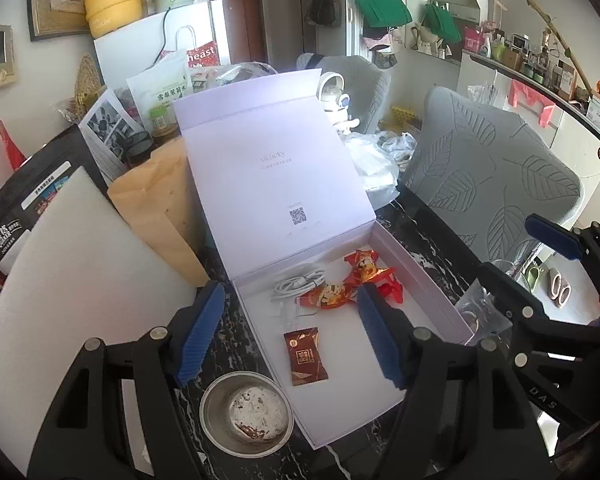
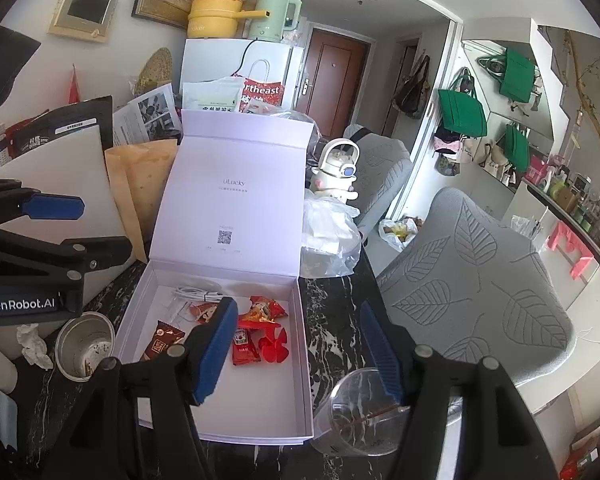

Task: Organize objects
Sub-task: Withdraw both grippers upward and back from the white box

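Both hand-held grippers, left [image 1: 290,334] and right [image 2: 300,354], are hovering wide open and empty, risking clipping the box [image 2: 306,360] wall or toppling the plastic cup [image 2: 352,420].

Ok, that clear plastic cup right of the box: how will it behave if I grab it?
The clear cup looks thin-walled, so it probably flexes or crumples under a firm squeeze. It seems nearly empty, so likely light and apt to tip or slide on the glossy table.

Loads of background clutter here — grey leaf-pattern chair [image 2: 476,280] right beside the dark marble table [image 2: 332,296], green tote bags [image 2: 460,108] hanging on the wall, and a yellow pot [image 2: 212,16] next to a mint kettle [image 2: 274,16] up on the white fridge [image 2: 220,60]. Brown door [image 2: 334,76] behind — shut.
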The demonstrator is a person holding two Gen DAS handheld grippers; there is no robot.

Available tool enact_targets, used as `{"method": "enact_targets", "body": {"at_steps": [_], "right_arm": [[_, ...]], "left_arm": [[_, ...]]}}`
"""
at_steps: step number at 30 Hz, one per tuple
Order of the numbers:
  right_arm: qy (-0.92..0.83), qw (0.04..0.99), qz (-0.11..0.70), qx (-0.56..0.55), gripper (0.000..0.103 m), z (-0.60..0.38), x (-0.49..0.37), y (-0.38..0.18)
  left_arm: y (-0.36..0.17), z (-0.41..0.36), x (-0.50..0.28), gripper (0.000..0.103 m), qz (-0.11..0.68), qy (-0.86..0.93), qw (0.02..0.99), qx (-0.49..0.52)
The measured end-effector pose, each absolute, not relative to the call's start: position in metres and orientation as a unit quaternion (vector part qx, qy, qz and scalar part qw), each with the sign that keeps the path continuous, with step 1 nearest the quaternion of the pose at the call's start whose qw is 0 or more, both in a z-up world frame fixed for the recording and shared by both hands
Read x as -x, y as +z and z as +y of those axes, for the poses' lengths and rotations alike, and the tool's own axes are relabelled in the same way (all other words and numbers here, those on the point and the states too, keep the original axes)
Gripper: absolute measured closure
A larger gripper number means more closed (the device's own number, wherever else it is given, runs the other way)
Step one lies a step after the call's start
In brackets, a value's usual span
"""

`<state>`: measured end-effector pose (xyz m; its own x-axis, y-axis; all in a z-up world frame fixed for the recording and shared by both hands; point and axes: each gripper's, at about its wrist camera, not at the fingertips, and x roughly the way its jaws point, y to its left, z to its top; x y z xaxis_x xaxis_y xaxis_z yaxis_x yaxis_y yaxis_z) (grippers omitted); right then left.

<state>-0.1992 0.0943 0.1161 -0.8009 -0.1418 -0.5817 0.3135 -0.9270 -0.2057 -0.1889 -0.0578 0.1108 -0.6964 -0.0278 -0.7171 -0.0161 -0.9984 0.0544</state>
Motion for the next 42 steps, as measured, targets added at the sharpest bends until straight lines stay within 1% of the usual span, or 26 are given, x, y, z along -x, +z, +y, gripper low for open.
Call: {"method": "enact_targets", "body": {"at_steps": [5, 15, 22, 30, 31, 33, 42], "right_arm": [[-0.938, 0.124, 0.14, -0.291, 0.035, 0.095, 0.179, 0.123], [-0.939, 0.121, 0.127, -0.296, 0.035, 0.106, 0.139, 0.115], [-0.934, 0.123, 0.13, -0.31, 0.035, 0.11, 0.112, 0.098], [-0.931, 0.12, 0.129, -0.32, 0.035, 0.115, 0.082, 0.082], [-0.93, 0.119, 0.129, -0.322, 0.034, 0.116, 0.079, 0.079], [-0.929, 0.117, 0.126, -0.327, 0.028, 0.117, 0.073, 0.074], [-0.926, 0.111, 0.109, -0.344, 0.027, 0.124, 0.05, 0.052]], "left_arm": [[0.123, -0.058, 0.166, 0.023, -0.025, -0.926, 0.003, -0.376], [0.121, -0.056, 0.124, 0.018, -0.027, -0.926, 0.026, -0.376], [0.104, -0.048, 0.091, 0.011, -0.03, -0.923, 0.021, -0.383], [0.09, -0.039, 0.057, 0.009, -0.029, -0.922, 0.023, -0.385], [0.089, -0.036, 0.053, 0.009, -0.03, -0.922, 0.022, -0.385], [0.086, -0.032, 0.045, 0.009, -0.033, -0.922, 0.024, -0.384], [0.067, -0.023, 0.016, 0.009, -0.034, -0.919, 0.025, -0.393]]}}
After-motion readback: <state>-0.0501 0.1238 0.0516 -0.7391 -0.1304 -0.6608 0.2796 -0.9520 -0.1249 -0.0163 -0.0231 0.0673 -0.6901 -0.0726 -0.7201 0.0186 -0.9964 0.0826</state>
